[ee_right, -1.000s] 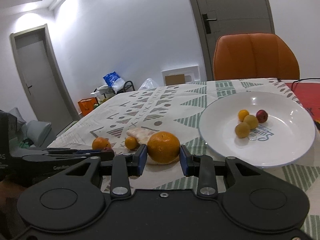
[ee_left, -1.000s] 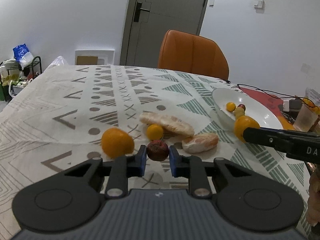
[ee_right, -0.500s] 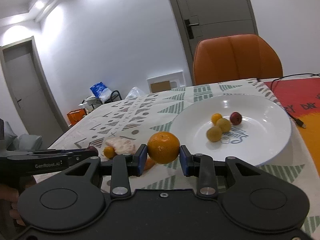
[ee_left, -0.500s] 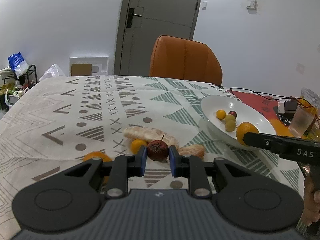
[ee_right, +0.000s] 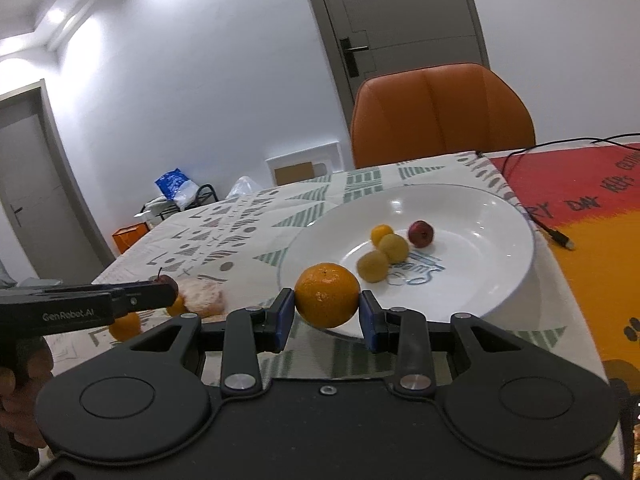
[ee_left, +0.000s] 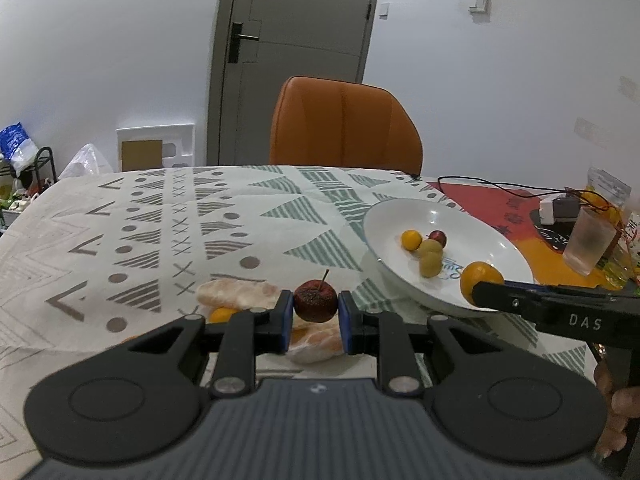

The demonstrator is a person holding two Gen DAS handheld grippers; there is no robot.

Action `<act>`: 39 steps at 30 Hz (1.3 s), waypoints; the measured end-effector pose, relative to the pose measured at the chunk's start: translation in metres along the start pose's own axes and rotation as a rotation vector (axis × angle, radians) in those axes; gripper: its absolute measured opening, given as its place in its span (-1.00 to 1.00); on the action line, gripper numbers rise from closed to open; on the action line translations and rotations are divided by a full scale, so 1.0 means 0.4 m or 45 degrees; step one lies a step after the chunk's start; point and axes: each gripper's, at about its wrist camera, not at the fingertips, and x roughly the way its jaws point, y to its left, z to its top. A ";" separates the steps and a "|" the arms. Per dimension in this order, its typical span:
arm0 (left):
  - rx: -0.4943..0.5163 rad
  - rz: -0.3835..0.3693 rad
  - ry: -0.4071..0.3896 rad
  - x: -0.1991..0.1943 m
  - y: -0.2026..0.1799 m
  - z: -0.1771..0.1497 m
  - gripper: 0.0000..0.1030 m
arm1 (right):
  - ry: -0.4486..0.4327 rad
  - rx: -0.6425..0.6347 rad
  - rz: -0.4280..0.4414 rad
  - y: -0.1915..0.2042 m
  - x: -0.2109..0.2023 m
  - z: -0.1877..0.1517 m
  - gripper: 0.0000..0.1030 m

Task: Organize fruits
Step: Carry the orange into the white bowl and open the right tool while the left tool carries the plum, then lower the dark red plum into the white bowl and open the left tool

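So both grippers have come up off the table since a second ago and swung over toward the white plate, each one carrying a fruit. A second back the dark red fruit and the orange were both down low among the loose stuff on the tablecloth; now they're lifted and the plate looks a lot bigger in the right wrist view. To me that reads as the pick-up part being done for these two and the drop-off coming next.

The left gripper is closed down narrow, pinching the little dark red fruit with its stem pointing up, held above the peeled segments and the small orange fruit left on the cloth. It's short of the plate, off to its left.

The right gripper is spread wider, squeezing the orange between its blue pads. It hangs right about at the near rim of the plate, maybe just over it; the fisheye makes that hard to call.

Already in the plate: one small orange fruit, two yellowish ones and a red one, clustered near the middle. Another orange sits on the cloth behind the left gripper, so there's more to collect after this
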 end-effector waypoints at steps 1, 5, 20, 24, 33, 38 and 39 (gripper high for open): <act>0.004 -0.004 0.001 0.004 -0.006 0.002 -0.57 | 0.001 0.002 -0.003 -0.004 -0.001 0.001 -0.36; 0.021 -0.020 0.001 0.016 -0.026 0.009 -0.57 | 0.003 0.007 -0.019 -0.018 0.000 0.002 -0.36; 0.071 -0.064 0.008 0.064 -0.098 0.031 -0.57 | -0.066 -0.012 -0.106 -0.058 -0.035 0.013 0.39; 0.092 -0.080 0.008 0.080 -0.122 0.039 -0.57 | -0.110 -0.053 -0.109 -0.064 -0.051 0.018 0.72; 0.113 -0.108 0.020 0.121 -0.160 0.053 -0.57 | -0.145 -0.121 -0.162 -0.087 -0.065 0.043 1.00; 0.132 -0.121 0.030 0.142 -0.179 0.057 -0.57 | -0.141 -0.176 -0.185 -0.092 -0.060 0.049 1.00; 0.134 -0.123 0.033 0.147 -0.182 0.057 -0.57 | -0.140 -0.178 -0.179 -0.095 -0.058 0.051 1.00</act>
